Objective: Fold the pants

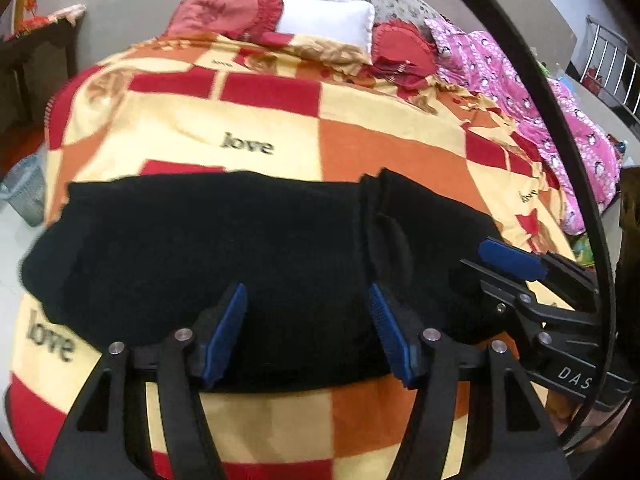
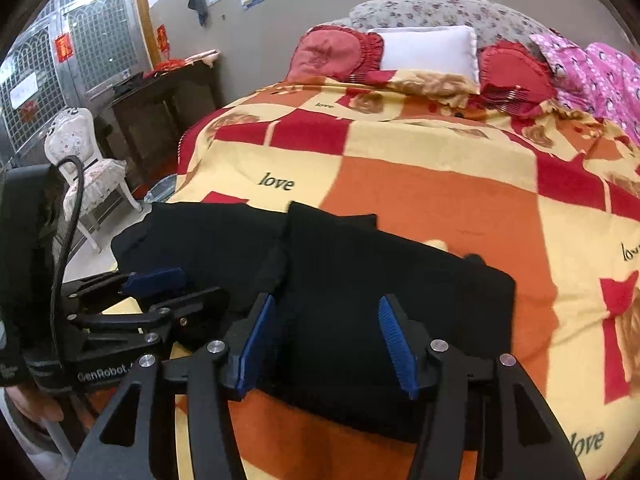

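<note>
Black pants (image 1: 208,256) lie spread sideways across the near part of a checked red, orange and yellow blanket (image 1: 392,148); in the right wrist view the pants (image 2: 360,292) show a fold seam near the middle. My left gripper (image 1: 308,320) is open and empty, its blue pads just over the near edge of the pants. My right gripper (image 2: 326,344) is open and empty over the right half of the pants. The right gripper also shows in the left wrist view (image 1: 516,276) at the right; the left gripper shows in the right wrist view (image 2: 168,292) at the left.
Red frilled cushions (image 1: 224,8) and a white pillow (image 1: 328,20) lie at the bed's head, a pink quilt (image 1: 520,92) on its right side. A grey basket (image 1: 24,188) stands on the floor at the left. A white chair (image 2: 80,168) and a dark table (image 2: 168,92) stand left of the bed.
</note>
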Motion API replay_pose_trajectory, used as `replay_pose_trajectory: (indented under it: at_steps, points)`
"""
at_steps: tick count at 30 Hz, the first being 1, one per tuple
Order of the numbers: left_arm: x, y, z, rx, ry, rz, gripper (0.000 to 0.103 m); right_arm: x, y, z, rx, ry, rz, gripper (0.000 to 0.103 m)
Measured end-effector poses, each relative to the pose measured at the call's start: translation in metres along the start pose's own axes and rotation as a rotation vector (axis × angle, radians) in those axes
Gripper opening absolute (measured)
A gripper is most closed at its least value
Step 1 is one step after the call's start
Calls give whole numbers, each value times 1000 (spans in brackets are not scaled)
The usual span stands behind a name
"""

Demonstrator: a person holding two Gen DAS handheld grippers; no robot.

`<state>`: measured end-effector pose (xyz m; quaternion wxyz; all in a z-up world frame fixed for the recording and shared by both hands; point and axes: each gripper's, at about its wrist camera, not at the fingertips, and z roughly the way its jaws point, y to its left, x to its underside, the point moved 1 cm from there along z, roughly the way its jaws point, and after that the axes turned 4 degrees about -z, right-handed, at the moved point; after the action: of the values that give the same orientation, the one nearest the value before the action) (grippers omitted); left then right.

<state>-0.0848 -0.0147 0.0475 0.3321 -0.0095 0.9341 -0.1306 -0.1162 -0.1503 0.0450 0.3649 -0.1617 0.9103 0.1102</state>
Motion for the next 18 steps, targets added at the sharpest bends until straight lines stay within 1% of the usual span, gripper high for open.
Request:
replay_pose_trajectory:
  at_steps: [1,4,5,7,8,9,10,11,12,14,16,18]
  points:
    - [0,2,-2,-7,-8,-1,63,-1,4,2,-6,2,-3,59]
    - [1,12,-9,-31,-26,-11,63,-3,15,9,-20,11,-19,70]
    - [1,15,-10,-40,-28,-16,63,-3,20,14,-23,20,-27,71]
    - [2,23,-13,-75,-37,-25,62,-1,28,24,-39,28,-43,70]
    - [3,29,-14,-81,-42,-33,63,1,31,32,-31,46,-60,62]
    - [3,36,-16,-72,-42,-50,63,2,34,37,-14,62,-75,54]
    - [4,40,-18,-67,-41,-64,62,4,37,40,5,65,-96,51]
    - [4,46,-21,-66,-42,-78,63,4,40,39,7,54,-110,38]
    - [6,50,-24,-71,-46,-86,62,3,41,36,-11,53,-111,25]
    - [9,62,-32,-76,-61,-102,63,2,44,28,-25,45,-126,21]
    - [13,74,-41,-81,-75,-120,63,2,51,24,-33,41,-161,21]
    - [17,87,-46,-83,-79,-158,63,4,51,30,-33,57,-157,24]
